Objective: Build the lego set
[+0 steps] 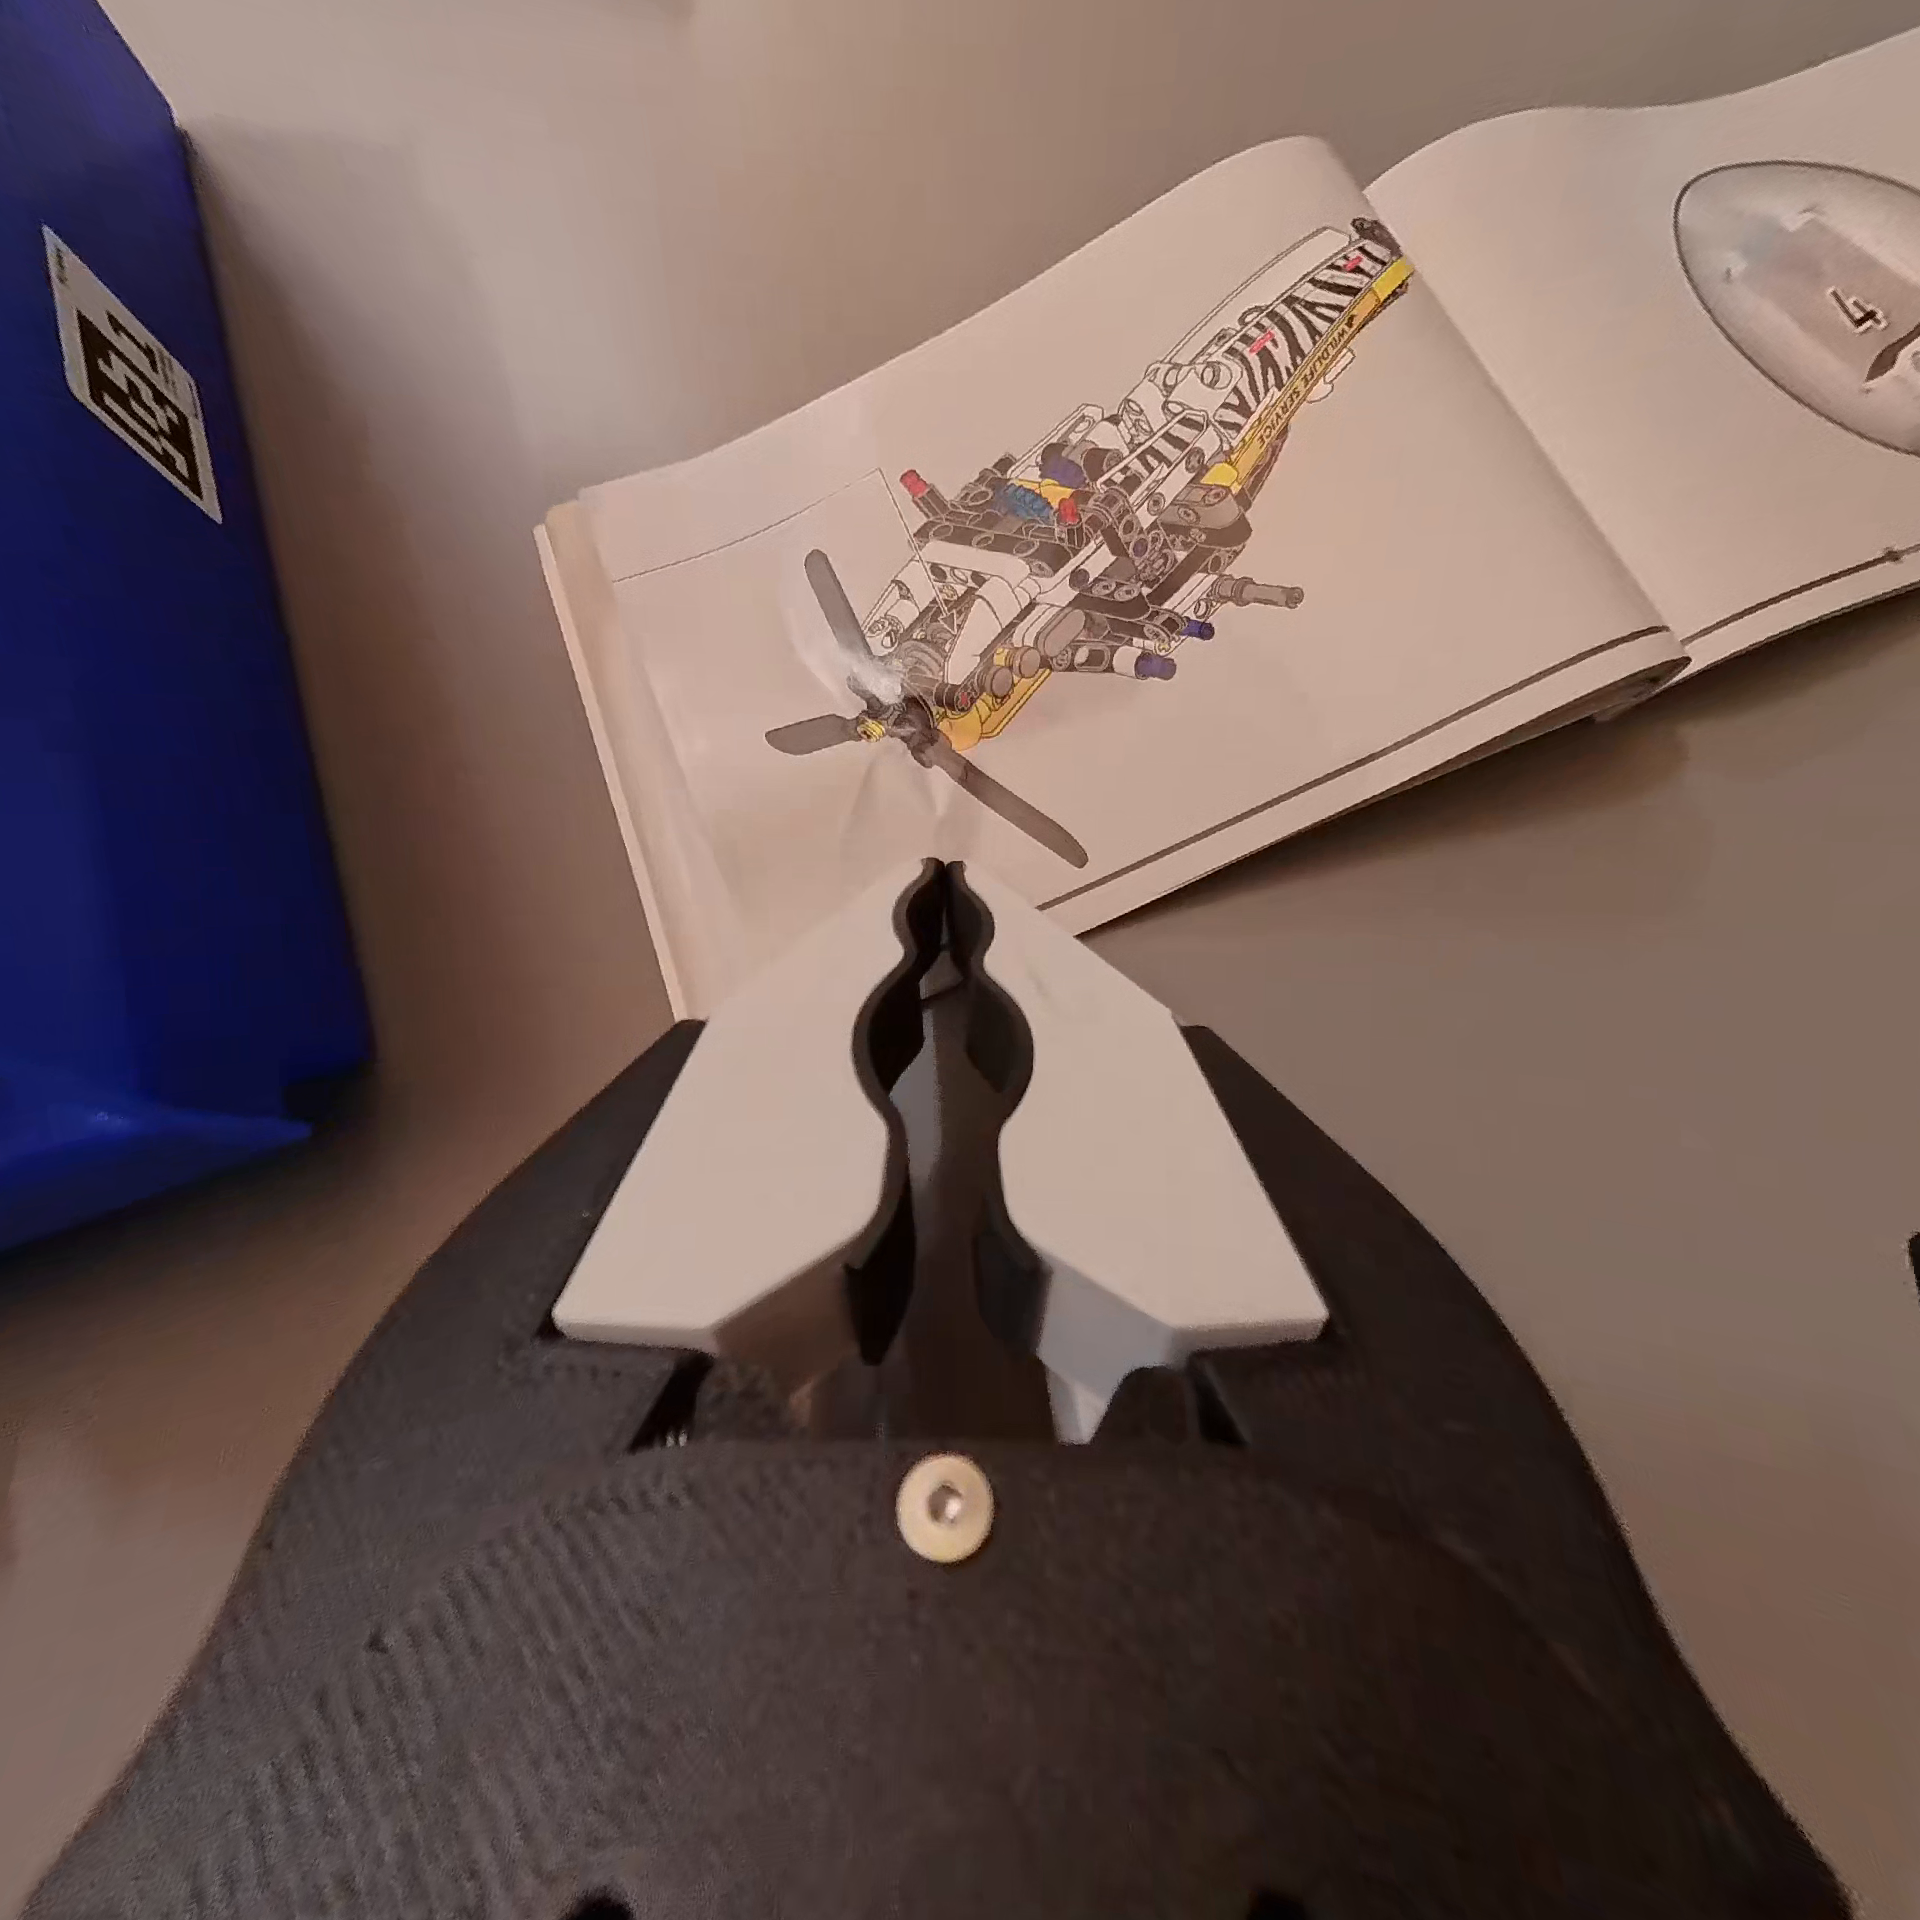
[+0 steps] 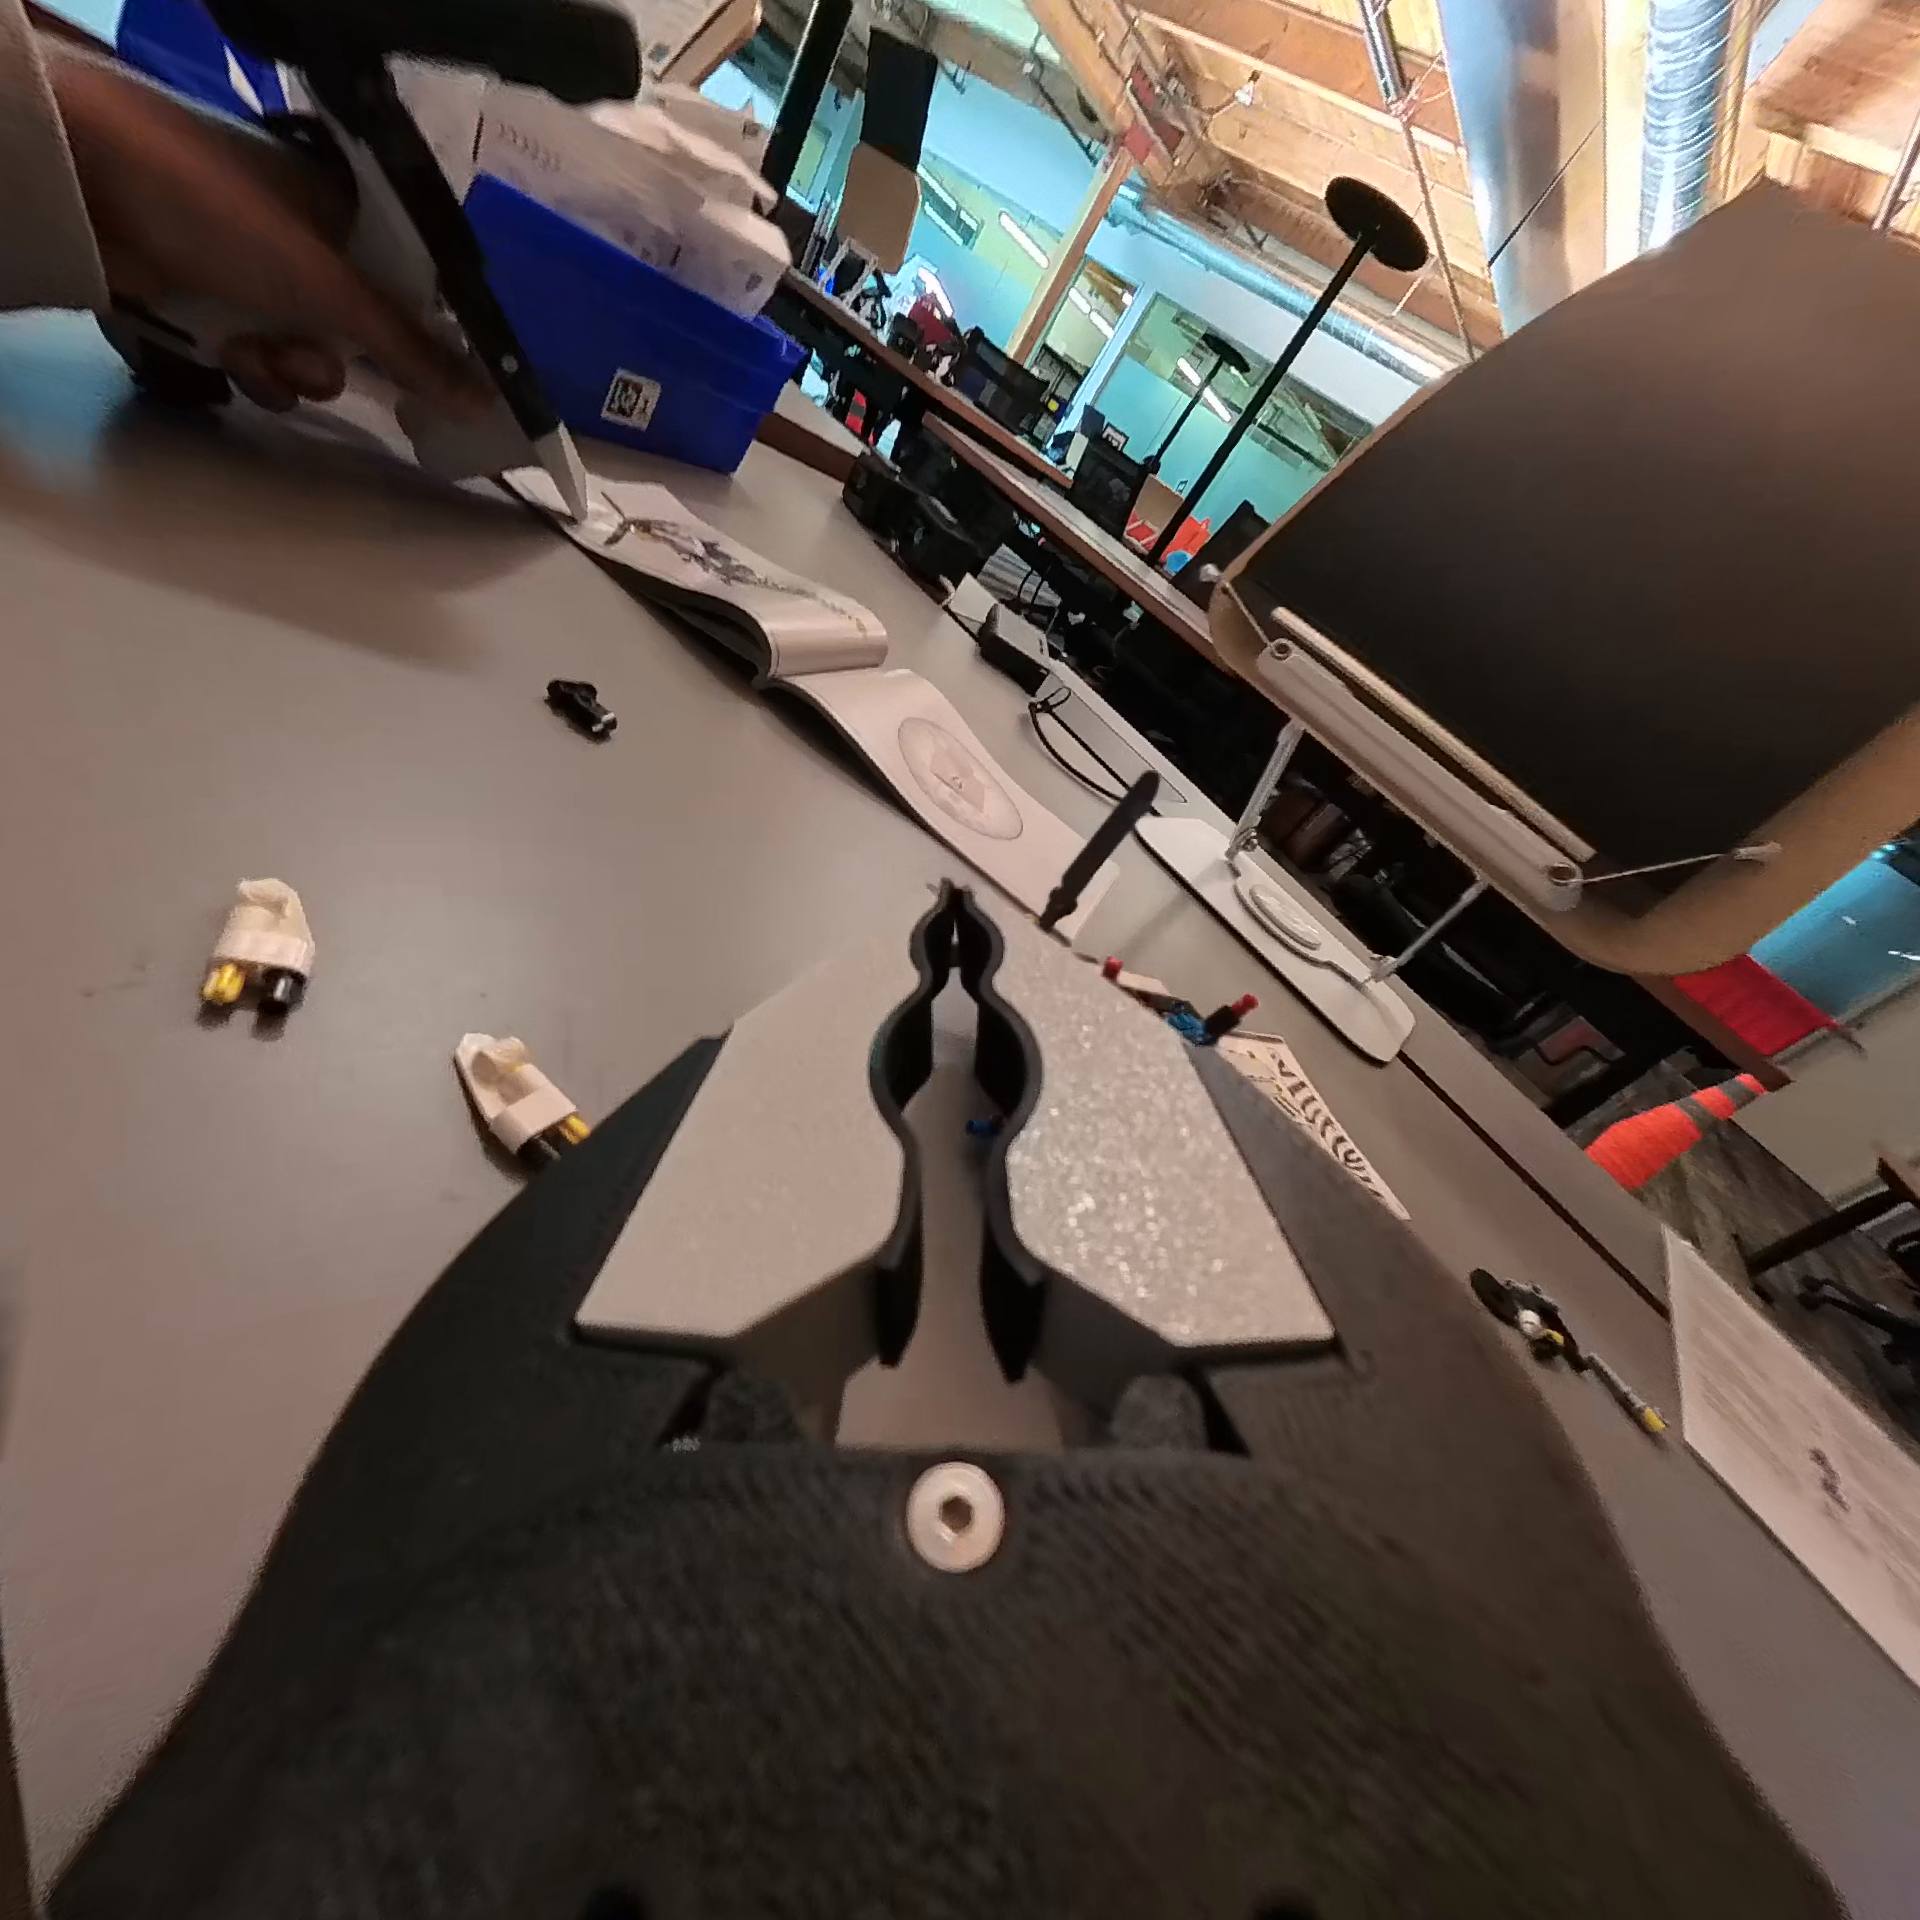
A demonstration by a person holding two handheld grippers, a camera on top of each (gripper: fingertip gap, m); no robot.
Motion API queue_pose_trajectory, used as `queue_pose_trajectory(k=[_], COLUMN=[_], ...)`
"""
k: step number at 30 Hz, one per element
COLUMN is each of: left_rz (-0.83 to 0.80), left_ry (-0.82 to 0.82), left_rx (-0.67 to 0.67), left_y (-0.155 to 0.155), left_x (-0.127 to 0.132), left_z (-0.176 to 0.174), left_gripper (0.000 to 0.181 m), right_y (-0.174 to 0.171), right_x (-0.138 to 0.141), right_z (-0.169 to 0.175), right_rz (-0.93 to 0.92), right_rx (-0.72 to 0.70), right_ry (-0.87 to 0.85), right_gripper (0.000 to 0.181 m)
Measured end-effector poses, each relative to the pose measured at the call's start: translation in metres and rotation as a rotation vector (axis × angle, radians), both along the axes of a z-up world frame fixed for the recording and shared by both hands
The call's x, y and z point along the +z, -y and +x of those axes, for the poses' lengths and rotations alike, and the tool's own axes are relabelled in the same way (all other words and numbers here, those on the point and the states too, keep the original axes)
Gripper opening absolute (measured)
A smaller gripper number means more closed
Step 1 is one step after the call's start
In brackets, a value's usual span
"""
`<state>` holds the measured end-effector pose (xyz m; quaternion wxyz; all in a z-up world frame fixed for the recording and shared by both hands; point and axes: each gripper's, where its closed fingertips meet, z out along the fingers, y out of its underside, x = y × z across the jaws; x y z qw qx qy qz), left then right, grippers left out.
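Fingers of the left gripper [image 1: 948,883] are pressed tip to tip at the near edge of the open instruction booklet [image 1: 1143,582], apparently pinching or pressing the left-hand page, which is creased just ahead of the tips. Whether paper is actually caught between them cannot be told. From the right wrist view, the same gripper [image 2: 575,499] comes down steeply onto that page corner, held by a hand [image 2: 260,281].

Fingers of the right gripper [image 2: 951,904] are also closed with nothing visible between them, raised above the desk [image 2: 416,831] and pointing toward the booklet's far page.

Loose parts lie nearest the right gripper: a white piece with yellow pins [image 2: 514,1101] just left of its fingers, a second white piece [image 2: 260,945] farther left, and a small black piece [image 2: 582,707] beyond, near the booklet. A black rod [image 2: 1096,852] stands by the booklet's right edge.

The booklet's long axis runs left to right across the left gripper's line of approach. A blue bin [image 1: 145,675] stands to its left.

Judgement: the step is page handling, and the left gripper is the nearer.
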<state>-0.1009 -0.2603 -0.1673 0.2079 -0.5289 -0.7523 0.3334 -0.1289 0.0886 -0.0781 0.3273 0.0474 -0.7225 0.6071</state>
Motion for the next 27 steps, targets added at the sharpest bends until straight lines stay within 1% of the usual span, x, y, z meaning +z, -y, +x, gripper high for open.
queue_pose_trajectory(k=[4, 7, 11, 19, 27], left_rz=[0.084, 0.14, 0.126, 0.054, 0.132], left_ry=[-0.025, -0.044, -0.039, -0.012, -0.039], left_rx=[-0.035, -0.054, -0.066, -0.085, -0.086], left_y=[-0.01, -0.019, -0.025, -0.025, -0.025], left_x=[-0.001, -0.001, 0.0, -0.001, -0.001], left_z=[0.01, 0.021, 0.029, 0.026, 0.026], left_gripper=[0.002, 0.002, 0.002, 0.002, 0.002], right_y=[0.004, 0.002, -0.002, -0.007, -0.003], right_x=[-0.009, -0.008, -0.005, -0.003, -0.009], right_z=[-0.002, -0.007, -0.017, -0.034, -0.032], right_rz=[0.064, 0.057, 0.027, 0.001, 0.047], right_rx=[-0.029, -0.049, -0.091, -0.162, -0.155], right_ry=[-0.038, -0.03, -0.002, 0.034, 0.006], right_gripper=[0.0, 0.0, 0.0, 0.0, 0.0])
